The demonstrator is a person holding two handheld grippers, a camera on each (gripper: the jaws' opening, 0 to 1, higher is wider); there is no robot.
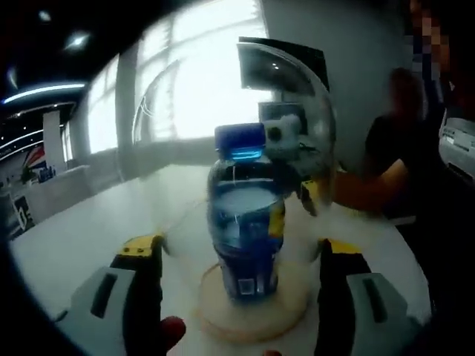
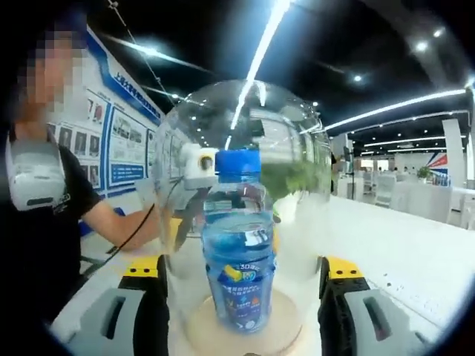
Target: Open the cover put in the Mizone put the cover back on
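Both hand-held grippers flank the clear dome (image 2: 245, 148): left (image 1: 236, 297), right (image 2: 243, 304), jaws wide, prob not gripping yet. Mizone bottle (image 2: 239, 252) stands on wooden base (image 2: 282, 334) on desk (image 1: 82, 222), dome over it. Seat dome evenly, w/o tipping bottle.

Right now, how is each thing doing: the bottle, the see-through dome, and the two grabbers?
Mizone bottle: upright on the round base, blue cap on.
Round base: flat on the table.
Glass dome: down over the bottle.
Left gripper: open around the dome.
Right gripper: open around the dome.
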